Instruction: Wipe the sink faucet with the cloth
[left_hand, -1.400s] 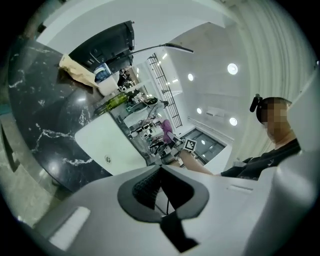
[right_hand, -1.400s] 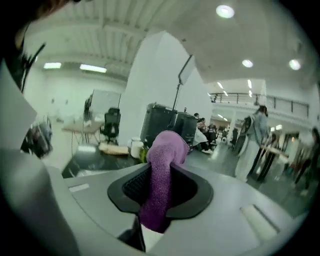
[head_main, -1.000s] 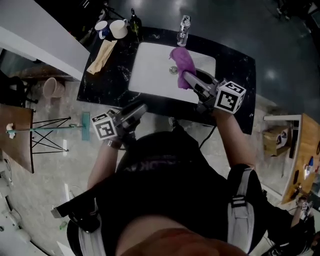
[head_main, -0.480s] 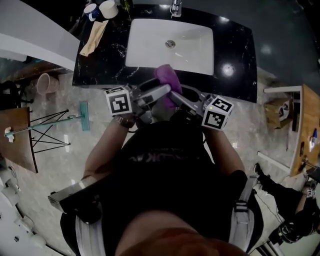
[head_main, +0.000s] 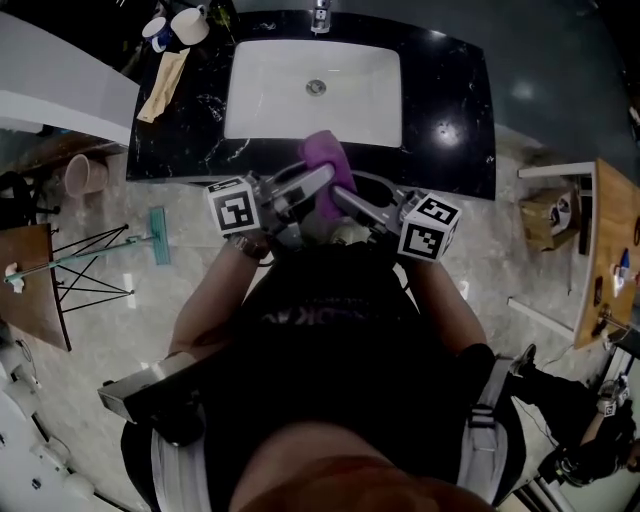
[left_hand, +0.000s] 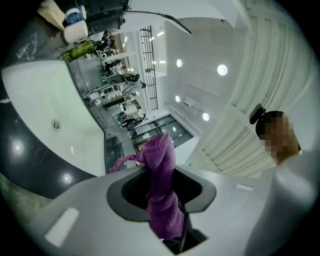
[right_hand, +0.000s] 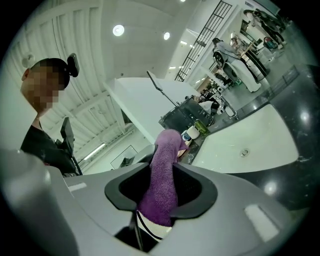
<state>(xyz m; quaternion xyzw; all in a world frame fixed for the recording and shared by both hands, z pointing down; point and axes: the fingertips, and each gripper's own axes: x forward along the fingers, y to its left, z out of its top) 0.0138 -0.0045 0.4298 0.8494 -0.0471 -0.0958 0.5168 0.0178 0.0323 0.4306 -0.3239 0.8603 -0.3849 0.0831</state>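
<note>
Your left claw (head_main: 322, 180) has just been closing and is clamped on the purple cloth (head_main: 322, 152). Your right claw (head_main: 342, 198) has just been opening, with the cloth lying between its loosened jaws. Both meet at the worktop's (head_main: 455, 110) front edge, well apart from the faucet (head_main: 320, 14).

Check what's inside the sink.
Only the drain shows in the white sink. The purple cloth, held above, covers a bit of the near rim.

Looked like a big open lab or studio hall, not a home, freestanding black marble counter (head_main: 450, 110) carried a white sink (head_main: 350, 100), pale tiled floor (head_main: 140, 330), wooden desks (head_main: 610, 250) stood nearby, recessed ceiling lights (left_hand: 222, 69) shone high overhead
</note>
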